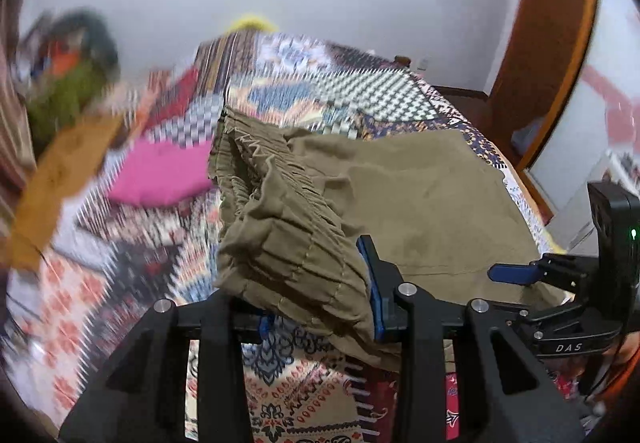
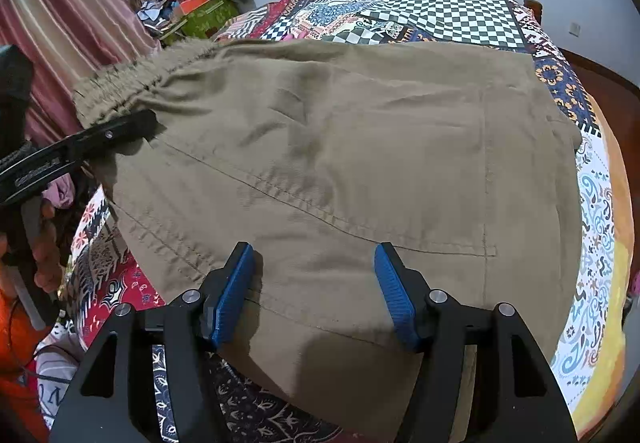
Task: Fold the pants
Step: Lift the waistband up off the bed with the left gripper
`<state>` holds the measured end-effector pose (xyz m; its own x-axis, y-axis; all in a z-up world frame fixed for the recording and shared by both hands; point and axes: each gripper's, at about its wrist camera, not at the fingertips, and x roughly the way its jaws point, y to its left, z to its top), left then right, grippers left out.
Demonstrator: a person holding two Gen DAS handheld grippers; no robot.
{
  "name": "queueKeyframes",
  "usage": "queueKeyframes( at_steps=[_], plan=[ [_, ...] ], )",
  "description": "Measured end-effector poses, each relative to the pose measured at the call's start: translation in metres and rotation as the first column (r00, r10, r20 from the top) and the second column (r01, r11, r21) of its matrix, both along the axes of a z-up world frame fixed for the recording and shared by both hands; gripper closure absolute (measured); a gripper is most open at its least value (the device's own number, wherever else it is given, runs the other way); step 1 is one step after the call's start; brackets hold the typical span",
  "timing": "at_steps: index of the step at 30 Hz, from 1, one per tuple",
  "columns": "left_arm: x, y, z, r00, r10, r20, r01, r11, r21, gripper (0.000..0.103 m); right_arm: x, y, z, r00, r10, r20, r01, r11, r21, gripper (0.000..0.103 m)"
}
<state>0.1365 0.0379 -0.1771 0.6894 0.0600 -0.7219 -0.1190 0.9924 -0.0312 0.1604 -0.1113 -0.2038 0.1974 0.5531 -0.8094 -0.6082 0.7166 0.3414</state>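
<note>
Khaki pants (image 2: 340, 163) lie spread on a patterned bedspread (image 2: 420, 7). In the left wrist view my left gripper (image 1: 320, 307) is shut on the gathered elastic waistband (image 1: 280, 227) and holds it lifted above the bed; the rest of the pants (image 1: 432, 203) lies flat to the right. The right wrist view shows my right gripper (image 2: 314, 291) open, its blue pads (image 2: 394, 295) just above the pants' near edge, holding nothing. The left gripper also shows in the right wrist view (image 2: 120, 131) at the waistband. The right gripper shows in the left wrist view (image 1: 516, 273) at the right.
A pink folded cloth (image 1: 160, 175) and an orange cloth (image 1: 60, 183) lie on the bed at the left. A pile of clutter (image 2: 200, 11) and a striped curtain (image 2: 68, 15) stand at the far left. A wooden door frame (image 1: 552, 55) is at the right.
</note>
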Motion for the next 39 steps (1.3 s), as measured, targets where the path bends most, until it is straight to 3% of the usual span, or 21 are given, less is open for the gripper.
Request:
queueKeyframes(
  at_steps=[3, 7, 11, 15, 28, 39],
  plan=[
    [0.003, -0.017, 0.014, 0.998, -0.04, 0.044, 0.036, 0.996, 0.078, 0.067, 0.0, -0.005, 0.003, 1.0, -0.017, 0.006, 0.017, 1.0, 0.002, 0.044],
    [0.01, -0.034, 0.026, 0.993, -0.093, 0.073, 0.083, 0.989, 0.126, 0.067, 0.001, -0.022, 0.013, 0.998, -0.064, 0.015, 0.064, 0.997, 0.033, 0.044],
    [0.019, -0.044, 0.033, 0.989, -0.127, 0.08, 0.117, 0.986, 0.121, 0.067, -0.001, -0.043, 0.024, 0.992, -0.117, 0.043, 0.115, 0.992, 0.05, 0.044],
    [0.025, -0.054, 0.041, 0.983, -0.159, 0.09, 0.148, 0.982, 0.113, 0.068, -0.003, -0.064, 0.027, 0.982, -0.166, 0.09, 0.168, 0.986, -0.009, 0.044],
    [0.036, -0.101, 0.05, 0.954, -0.28, 0.109, 0.267, 0.956, 0.124, 0.072, -0.009, -0.084, -0.014, 0.982, -0.191, -0.01, 0.19, 0.979, -0.071, 0.044],
    [0.054, -0.146, 0.032, 0.914, -0.404, 0.035, 0.402, 0.914, 0.052, 0.075, -0.01, -0.112, 0.001, 0.964, -0.266, 0.005, 0.266, 0.964, -0.023, 0.044]
  ],
)
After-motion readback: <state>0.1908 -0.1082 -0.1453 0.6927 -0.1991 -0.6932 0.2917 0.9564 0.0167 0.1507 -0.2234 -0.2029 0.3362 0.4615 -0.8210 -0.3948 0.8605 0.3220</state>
